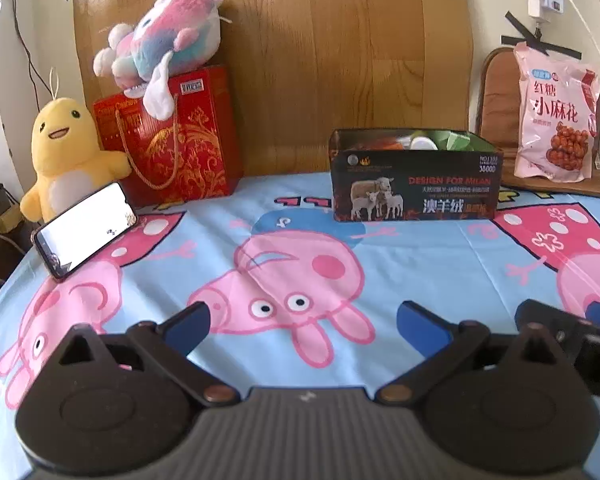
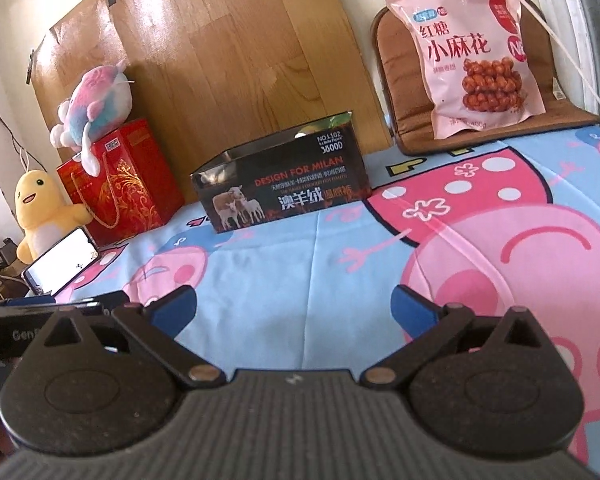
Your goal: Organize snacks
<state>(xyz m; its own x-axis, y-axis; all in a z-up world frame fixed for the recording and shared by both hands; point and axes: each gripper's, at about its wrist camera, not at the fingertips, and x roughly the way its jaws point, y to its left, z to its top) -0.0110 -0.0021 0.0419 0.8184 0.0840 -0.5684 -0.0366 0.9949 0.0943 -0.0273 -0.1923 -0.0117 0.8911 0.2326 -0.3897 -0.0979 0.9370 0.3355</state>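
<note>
- Plainly, both sets of tongs are released: the left tongs (image 1: 302,322) and the right tongs (image 2: 294,310) stand spread wide with nothing between the blue pads, hovering low over the cartoon-pig sheet (image 1: 420,256) that covers the surface.
- The one snack I can see outside the box is the pink snack bag (image 2: 470,52), propped upright against a brown cushion (image 2: 396,92) at the far right, well apart from both tongs.
- I judge the bag light and soft, a puffy film pouch with loose, brittle twists inside; a hard squeeze across the middle could crush them, and the glossy film looks slippery.
- I would take hold near the top sealed edge or an upper corner, where the film lies flat and the pads can pinch it without pressing on the contents; gripped there, the bag will probably hang and swing.
- The dark cardboard box (image 1: 414,184) stands open-topped on the sheet, between the red gift bag (image 1: 172,144) and the snack bag; it looks stiff enough to receive things.
- From the left view I glimpse something white, green and orange in the box, but I cannot tell what these are; from the right view the inside is hidden behind the near wall.
- The bag's lower edge and how it rests on the cushion are hard to make out, and the fisheye bends the far edges.
- Each view catches only a corner of the other tongs at its frame edge.
</note>
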